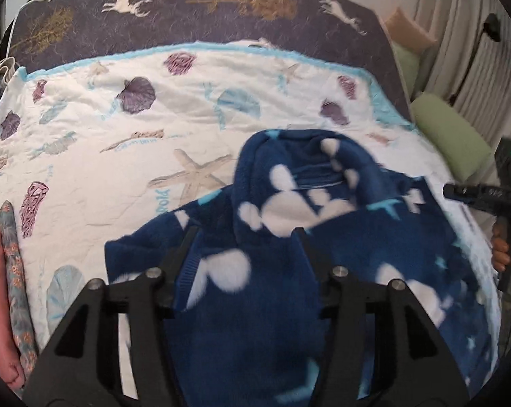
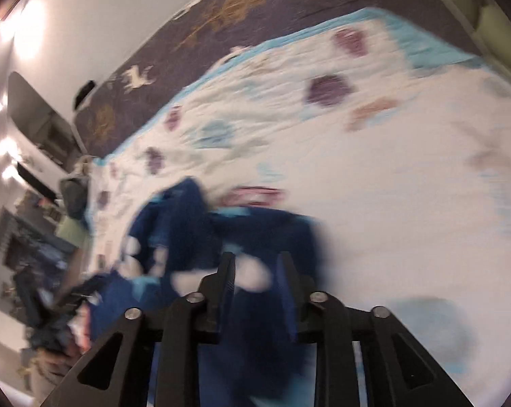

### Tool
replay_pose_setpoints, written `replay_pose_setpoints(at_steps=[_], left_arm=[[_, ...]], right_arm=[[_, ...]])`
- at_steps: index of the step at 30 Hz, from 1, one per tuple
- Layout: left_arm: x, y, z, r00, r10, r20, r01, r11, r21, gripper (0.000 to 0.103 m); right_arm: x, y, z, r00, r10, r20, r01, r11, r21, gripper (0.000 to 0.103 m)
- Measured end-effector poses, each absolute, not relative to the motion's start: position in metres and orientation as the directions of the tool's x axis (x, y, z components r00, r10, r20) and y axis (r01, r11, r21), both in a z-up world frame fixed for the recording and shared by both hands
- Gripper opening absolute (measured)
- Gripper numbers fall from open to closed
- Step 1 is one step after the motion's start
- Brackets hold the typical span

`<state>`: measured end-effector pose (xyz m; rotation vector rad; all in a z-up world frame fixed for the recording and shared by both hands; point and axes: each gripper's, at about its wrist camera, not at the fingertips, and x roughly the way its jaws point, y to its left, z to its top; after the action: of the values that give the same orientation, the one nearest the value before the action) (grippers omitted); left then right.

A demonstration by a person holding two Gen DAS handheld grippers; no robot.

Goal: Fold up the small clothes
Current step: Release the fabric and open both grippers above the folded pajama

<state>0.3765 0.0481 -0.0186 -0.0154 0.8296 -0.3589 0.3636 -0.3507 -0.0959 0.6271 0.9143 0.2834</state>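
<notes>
A small dark blue fleece garment with white blotches and light blue stars lies rumpled on the white seashell-print quilt. My left gripper stands with its fingers apart over the garment, cloth lying between and under them. My right gripper has its fingers close together with blue fleece between them; this view is blurred by motion. The right gripper also shows at the right edge of the left wrist view, held in a hand.
A dark bedspread with deer and tree prints lies beyond the quilt. Green cushions sit at the right by a curtain. Pink and floral fabric lies at the left edge. Room clutter shows at the left.
</notes>
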Motion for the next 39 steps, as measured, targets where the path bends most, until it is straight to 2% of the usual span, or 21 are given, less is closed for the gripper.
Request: replay_pose_setpoints(at_steps=[4,7,8,9,10,11,13,14,16,18,20,23,28,29,30,31,32,33,35,39], left_arm=[[0.356,0.022,-0.009,0.572,-0.428,-0.7,0.399,0.891,-0.218,0.055],[0.347,-0.014,-0.018,0.566,-0.395,-0.724,0.45,0.883,-0.131,0.067],[0.345,-0.025,-0.029,0.576,-0.353,-0.737,0.44,0.894,-0.085,0.073],[0.349,-0.038,-0.052,0.559,-0.283,-0.78,0.419,0.907,-0.029,0.074],[0.351,-0.044,-0.066,0.547,-0.246,-0.8,0.412,0.911,0.001,0.075],[0.351,-0.046,-0.078,0.559,-0.234,-0.795,0.403,0.915,0.014,0.077],[0.344,-0.041,-0.07,0.586,-0.25,-0.771,0.384,0.923,-0.007,0.076],[0.34,-0.036,-0.063,0.581,-0.251,-0.774,0.364,0.931,-0.029,0.073],[0.324,-0.018,-0.043,0.579,-0.305,-0.756,0.357,0.929,-0.102,0.073],[0.296,0.004,-0.023,0.633,-0.317,-0.707,0.349,0.931,-0.105,0.073],[0.275,0.024,-0.014,0.658,-0.289,-0.695,0.328,0.941,-0.081,0.073],[0.261,0.054,-0.021,0.663,-0.245,-0.707,0.273,0.959,-0.077,0.074],[0.276,0.105,-0.067,0.616,-0.082,-0.783,0.043,0.997,-0.07,0.074],[0.286,0.116,-0.083,0.58,-0.046,-0.814,-0.027,0.997,-0.075,0.082],[0.29,0.128,-0.093,0.555,-0.089,-0.827,-0.067,0.986,-0.152,0.087],[0.29,0.137,-0.096,0.554,-0.136,-0.821,-0.088,0.971,-0.221,0.086],[0.288,0.141,-0.095,0.561,-0.156,-0.813,-0.092,0.964,-0.249,0.086],[0.286,0.143,-0.094,0.563,-0.156,-0.812,-0.085,0.966,-0.244,0.086],[0.279,0.143,-0.09,0.568,-0.159,-0.807,-0.065,0.969,-0.236,0.085],[0.238,0.157,-0.073,0.601,-0.271,-0.752,0.014,0.944,-0.329,0.083]], right_arm=[[0.317,-0.384,-0.107,0.584,0.465,-0.665,0.079,0.783,0.617,0.028],[0.274,-0.383,-0.11,0.584,0.502,-0.638,0.028,0.772,0.635,0.03],[0.263,-0.377,-0.111,0.582,0.523,-0.623,0.001,0.765,0.644,0.044],[0.254,-0.369,-0.113,0.577,0.541,-0.612,-0.019,0.758,0.652,0.071],[0.249,-0.36,-0.117,0.569,0.541,-0.62,-0.021,0.763,0.646,0.083],[0.247,-0.355,-0.122,0.565,0.525,-0.637,-0.017,0.779,0.627,0.085],[0.251,-0.34,-0.134,0.565,0.4,-0.722,0.013,0.871,0.492,0.076],[0.25,-0.336,-0.135,0.588,0.343,-0.732,0.02,0.899,0.437,0.074],[0.243,-0.339,-0.127,0.607,0.283,-0.742,0.093,0.903,0.42,0.065],[0.23,-0.344,-0.114,0.632,0.205,-0.748,0.148,0.914,0.377,0.05],[0.216,-0.348,-0.103,0.664,0.162,-0.73,0.146,0.93,0.339,0.05],[0.205,-0.346,-0.094,0.661,0.254,-0.706,0.067,0.918,0.392,0.05],[0.211,-0.295,-0.095,0.627,0.171,-0.76,0.0,0.976,0.22,0.055],[0.219,-0.289,-0.103,0.614,0.155,-0.774,0.017,0.978,0.209,0.053],[0.23,-0.29,-0.114,0.591,0.128,-0.796,0.076,0.974,0.214,0.052],[0.233,-0.298,-0.123,0.572,0.127,-0.81,0.135,0.96,0.246,0.052],[0.238,-0.313,-0.131,0.573,0.174,-0.801,0.194,0.921,0.338,0.05],[0.237,-0.328,-0.136,0.59,0.224,-0.776,0.229,0.875,0.427,0.047],[0.23,-0.348,-0.14,0.603,0.304,-0.737,0.232,0.818,0.527,0.046],[0.202,-0.349,-0.125,0.602,0.285,-0.746,0.156,0.874,0.46,0.049]])
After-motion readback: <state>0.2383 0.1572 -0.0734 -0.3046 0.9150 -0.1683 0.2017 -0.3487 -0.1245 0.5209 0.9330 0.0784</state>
